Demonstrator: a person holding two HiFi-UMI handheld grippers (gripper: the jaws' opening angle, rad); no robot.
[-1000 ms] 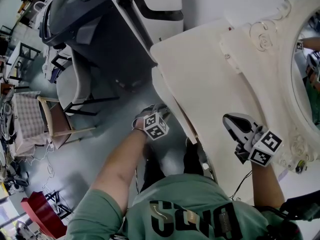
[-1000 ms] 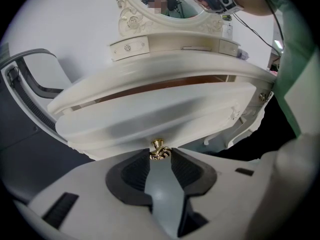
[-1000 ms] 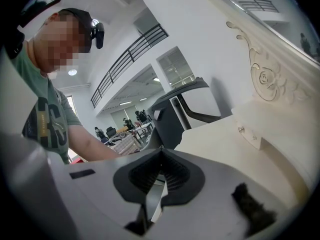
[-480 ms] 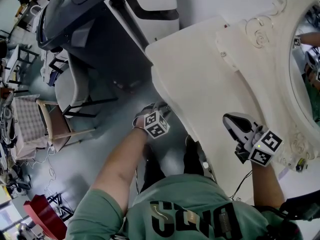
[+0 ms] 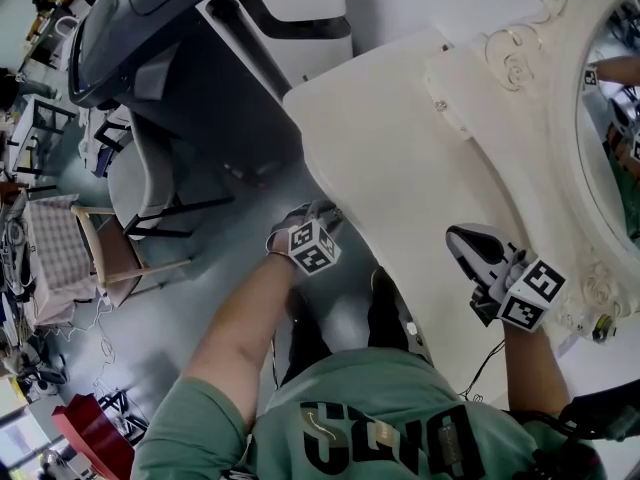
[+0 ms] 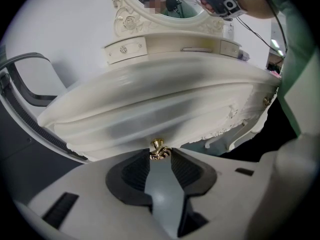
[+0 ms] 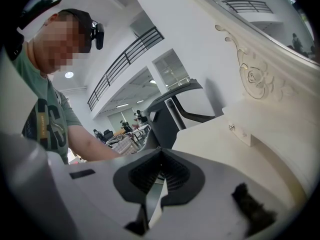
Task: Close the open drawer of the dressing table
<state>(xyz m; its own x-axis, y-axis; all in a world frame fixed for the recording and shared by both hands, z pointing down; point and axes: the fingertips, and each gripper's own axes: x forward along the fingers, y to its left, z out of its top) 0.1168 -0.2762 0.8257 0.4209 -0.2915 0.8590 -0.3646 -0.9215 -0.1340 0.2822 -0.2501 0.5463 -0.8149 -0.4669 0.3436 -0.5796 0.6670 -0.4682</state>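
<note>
The cream dressing table point(image 5: 400, 138) fills the right of the head view. Its curved drawer front point(image 6: 165, 109) sits tucked under the tabletop edge and spans the left gripper view. A small brass knob point(image 6: 159, 146) juts from that front. My left gripper point(image 6: 160, 153) points down at it, shut on the knob, whose sides both pads touch. In the head view the left gripper point(image 5: 322, 213) is at the table's front edge, with the knob hidden. My right gripper point(image 5: 453, 236) hovers over the tabletop near the mirror, and its jaws point(image 7: 160, 154) are shut on nothing.
An oval mirror point(image 5: 610, 98) in a carved frame stands at the table's back. A small upper drawer point(image 5: 450, 108) with a knob sits on the top. A dark treadmill point(image 5: 200, 28) and a chair point(image 5: 120, 238) stand on the floor to the left. My legs point(image 5: 385, 313) are against the table.
The drawer's open edge, which stuck out below the tabletop a second ago, has slid in out of sight. My left gripper moved with it toward the table. The right gripper stayed put.
</note>
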